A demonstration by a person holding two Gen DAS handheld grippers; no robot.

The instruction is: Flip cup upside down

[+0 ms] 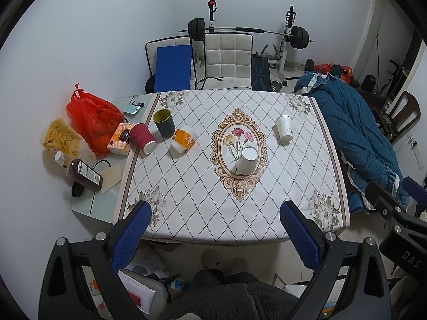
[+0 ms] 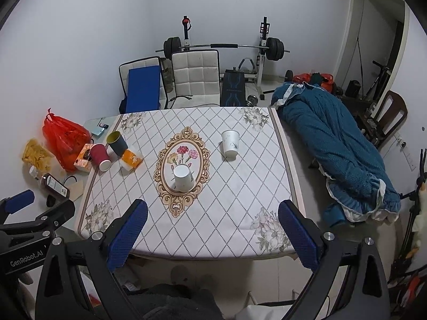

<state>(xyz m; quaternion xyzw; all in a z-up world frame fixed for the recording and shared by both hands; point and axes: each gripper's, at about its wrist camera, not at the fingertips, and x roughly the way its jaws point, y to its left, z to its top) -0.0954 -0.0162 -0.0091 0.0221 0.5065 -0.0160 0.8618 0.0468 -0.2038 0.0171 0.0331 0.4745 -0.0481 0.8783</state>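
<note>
Clearly both tools hang back off the near table edge with nothing held: the left gripper (image 1: 214, 216) and the right gripper (image 2: 212, 214) each have their blue pads spread wide apart. One white paper cup (image 1: 246, 161) already sits mouth-down on the oval flower medallion, straight ahead of both tools, so the step in hand is probably the upright white cup (image 2: 230, 142), ahead and to the right of it, nearer the right gripper. I would bring the right gripper in level with its pads straddling the cup's mid-wall, squeeze softly so the thin paper does not crumple, lift clear of the tablecloth (image 2: 226, 208), then roll the wrist over and lower the rim flat.
</note>
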